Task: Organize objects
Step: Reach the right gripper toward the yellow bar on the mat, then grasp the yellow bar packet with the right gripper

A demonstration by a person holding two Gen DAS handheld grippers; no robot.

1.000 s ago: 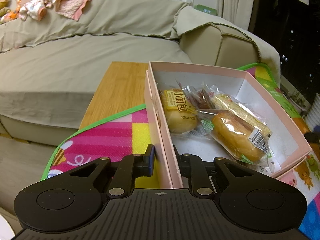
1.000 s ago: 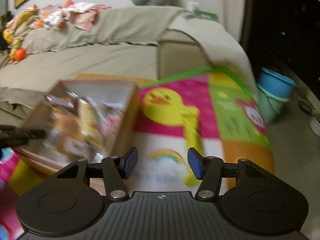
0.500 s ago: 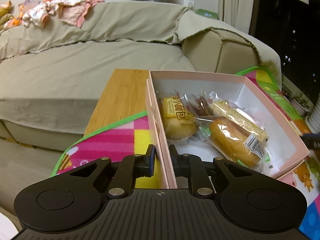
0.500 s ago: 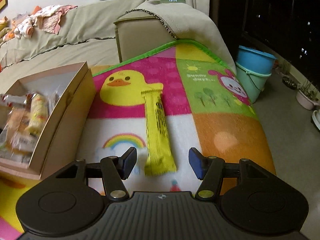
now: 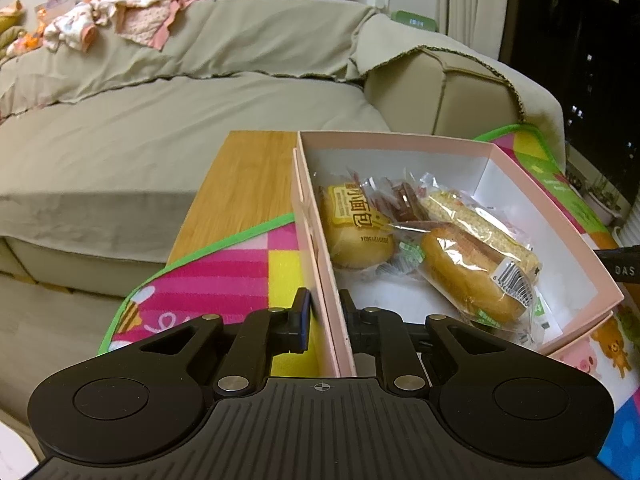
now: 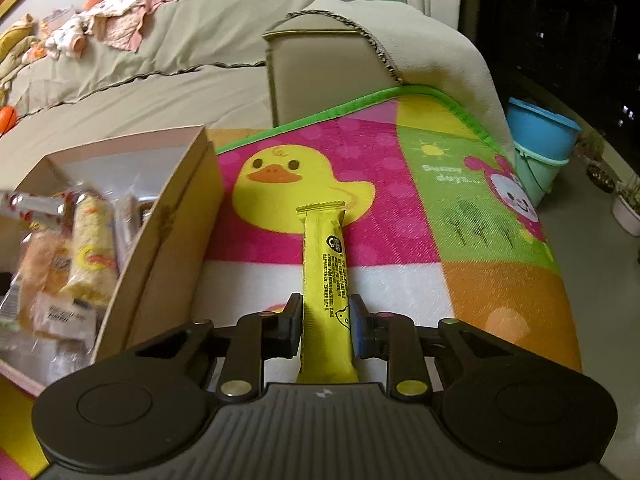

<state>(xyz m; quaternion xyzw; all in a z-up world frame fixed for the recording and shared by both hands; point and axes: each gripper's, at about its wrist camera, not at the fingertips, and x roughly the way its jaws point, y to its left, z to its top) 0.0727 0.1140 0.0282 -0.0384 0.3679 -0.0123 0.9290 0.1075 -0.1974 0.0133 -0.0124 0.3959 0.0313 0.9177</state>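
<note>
Since the earlier picture, the right gripper (image 6: 325, 320) has come down over the yellow snack stick (image 6: 325, 280) and its jaws have just been closing; both pads now pinch the stick near its lower end. The stick lies on the bright play mat (image 6: 460, 208), its far tip on the yellow duck (image 6: 276, 196). Just left of it stands the pink box (image 6: 176, 232), with room between. At the right edge sit 2 stacked buckets (image 6: 540, 140). The sofa (image 6: 192, 92) fills the top of the frame.

In the left view, the left gripper (image 5: 323, 316) is pressed together on the near wall of the pink box (image 5: 520, 176). Wrapped bread rolls (image 5: 472, 276) lie inside. Bare wooden table (image 5: 244, 184) shows at the left.
</note>
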